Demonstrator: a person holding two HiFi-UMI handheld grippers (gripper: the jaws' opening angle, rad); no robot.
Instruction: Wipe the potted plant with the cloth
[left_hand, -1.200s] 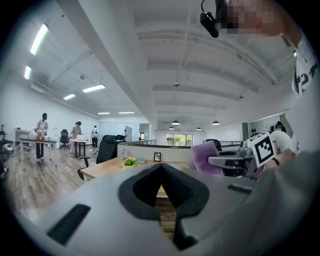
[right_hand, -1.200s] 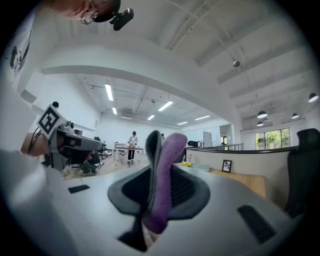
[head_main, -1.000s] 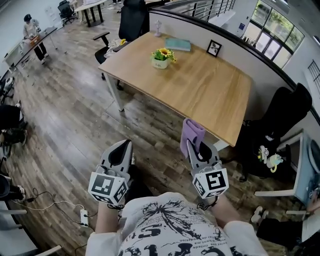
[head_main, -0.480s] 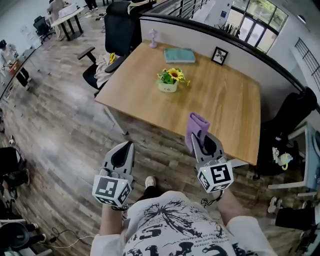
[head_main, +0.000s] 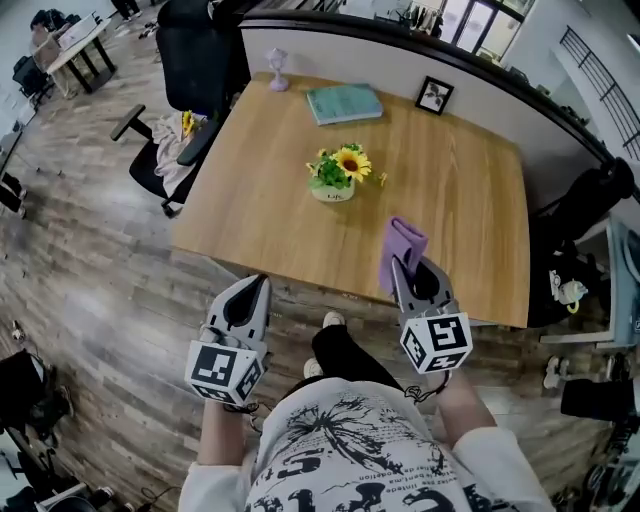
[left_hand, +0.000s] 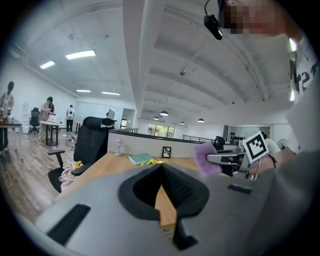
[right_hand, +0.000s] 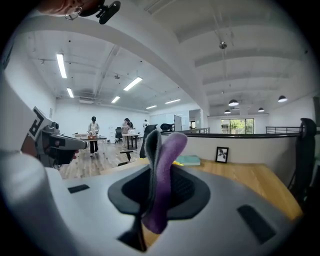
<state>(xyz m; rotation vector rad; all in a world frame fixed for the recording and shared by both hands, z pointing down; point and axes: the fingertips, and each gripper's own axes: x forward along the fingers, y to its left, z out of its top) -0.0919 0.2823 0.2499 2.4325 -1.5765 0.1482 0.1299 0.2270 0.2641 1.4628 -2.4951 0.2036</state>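
A small potted plant (head_main: 338, 176) with a yellow sunflower and green leaves in a white pot stands near the middle of the wooden table (head_main: 260, 210). My right gripper (head_main: 402, 266) is shut on a folded purple cloth (head_main: 401, 248), which sticks up over the table's near edge, well short of the plant. The same cloth (right_hand: 164, 175) fills the closed jaws in the right gripper view. My left gripper (head_main: 257, 281) is shut and holds nothing, just off the table's near edge to the left. In the left gripper view the right gripper and cloth (left_hand: 206, 158) show at the right.
On the table's far side lie a teal book (head_main: 344, 103), a small framed picture (head_main: 434, 96) and a little white lamp (head_main: 277, 68). A black office chair (head_main: 170, 140) with a garment stands at the table's left, and another black chair (head_main: 590, 200) at the right.
Both grippers have come forward up to the table's near edge, and the purple cloth now reaches over the tabletop. The plant and table lie much closer in view. Both jaws stayed shut.
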